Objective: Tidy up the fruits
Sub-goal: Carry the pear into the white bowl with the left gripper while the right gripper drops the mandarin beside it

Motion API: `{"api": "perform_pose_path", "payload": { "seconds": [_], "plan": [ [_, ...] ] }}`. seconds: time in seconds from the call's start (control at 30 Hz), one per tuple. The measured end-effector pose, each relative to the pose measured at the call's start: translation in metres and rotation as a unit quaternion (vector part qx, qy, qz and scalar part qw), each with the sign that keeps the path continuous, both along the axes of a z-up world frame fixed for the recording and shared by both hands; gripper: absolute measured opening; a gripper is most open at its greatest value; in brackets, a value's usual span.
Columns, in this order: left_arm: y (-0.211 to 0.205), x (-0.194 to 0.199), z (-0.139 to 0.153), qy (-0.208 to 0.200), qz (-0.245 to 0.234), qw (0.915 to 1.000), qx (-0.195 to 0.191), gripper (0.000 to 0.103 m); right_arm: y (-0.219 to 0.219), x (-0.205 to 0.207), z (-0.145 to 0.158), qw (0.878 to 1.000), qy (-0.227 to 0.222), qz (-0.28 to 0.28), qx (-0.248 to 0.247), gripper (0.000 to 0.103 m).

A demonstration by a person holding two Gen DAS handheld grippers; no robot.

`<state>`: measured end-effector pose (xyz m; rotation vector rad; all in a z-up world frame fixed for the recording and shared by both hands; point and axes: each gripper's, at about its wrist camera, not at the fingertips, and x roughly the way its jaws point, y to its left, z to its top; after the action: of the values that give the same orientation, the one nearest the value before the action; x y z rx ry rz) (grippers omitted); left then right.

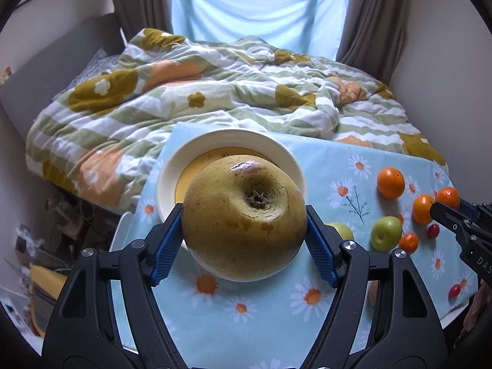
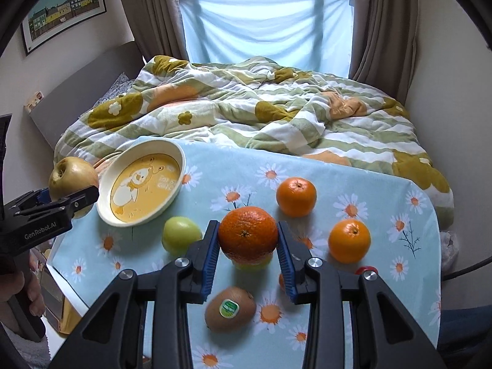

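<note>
My left gripper (image 1: 244, 233) is shut on a large yellow-brown pear (image 1: 244, 218), held above the near rim of a white dish with a yellow duck picture (image 1: 289, 156). From the right wrist view the same pear (image 2: 72, 173) and left gripper (image 2: 78, 198) hang left of the dish (image 2: 181, 160). My right gripper (image 2: 248, 246) is shut on an orange (image 2: 247, 233), lifted over the daisy tablecloth (image 2: 384, 190). In the left wrist view the right gripper (image 1: 442, 207) shows at the right edge, holding the orange (image 1: 448, 196).
On the cloth lie two more oranges (image 2: 296, 196) (image 2: 349, 240), a green apple (image 2: 181, 236), another green fruit (image 2: 252, 264) under the held orange, a kiwi (image 2: 230, 309) and small red fruits (image 1: 433, 231). A rumpled quilted bed (image 2: 246, 110) lies beyond the table. A hand (image 2: 27, 292) grips the left tool.
</note>
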<state>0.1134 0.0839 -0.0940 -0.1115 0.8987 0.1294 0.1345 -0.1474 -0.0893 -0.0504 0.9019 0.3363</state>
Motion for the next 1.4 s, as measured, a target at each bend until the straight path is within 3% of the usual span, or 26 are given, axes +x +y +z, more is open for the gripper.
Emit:
{"api": "perform_pose_path", "payload": {
  "seconds": [0.53, 0.77, 1.1, 1.17, 1.2, 1.23, 1.4],
  "plan": [
    [0.062, 0.099, -0.052, 0.037, -0.119, 0.9922, -0.005, 0.080, 0.104, 0.064, -0.022, 0.999, 0.018, -0.051, 0.004, 0.033],
    [0.063, 0.124, -0.078, 0.052, -0.166, 0.9847, 0.009, 0.080, 0.121, 0.077, -0.030, 0.997, 0.029, -0.069, -0.003, 0.033],
    [0.054, 0.137, -0.098, 0.079, -0.184, 0.9795, 0.023, 0.081, 0.131, 0.089, -0.035, 0.997, 0.038, -0.067, -0.001, 0.033],
    [0.052, 0.135, -0.096, 0.069, -0.182, 0.9804, 0.030, 0.087, 0.130, 0.090, -0.034, 0.997, 0.037, -0.064, 0.002, 0.033],
    [0.051, 0.134, -0.093, 0.061, -0.182, 0.9810, 0.028, 0.099, 0.130, 0.091, -0.033, 0.997, 0.036, -0.062, 0.002, 0.033],
    [0.051, 0.132, -0.088, 0.051, -0.178, 0.9823, 0.029, 0.103, 0.129, 0.091, -0.032, 0.998, 0.035, -0.060, 0.002, 0.033],
    [0.052, 0.129, -0.075, 0.043, -0.160, 0.9856, 0.036, 0.103, 0.125, 0.094, -0.025, 0.999, 0.033, -0.042, 0.003, 0.033]
  ]
}}
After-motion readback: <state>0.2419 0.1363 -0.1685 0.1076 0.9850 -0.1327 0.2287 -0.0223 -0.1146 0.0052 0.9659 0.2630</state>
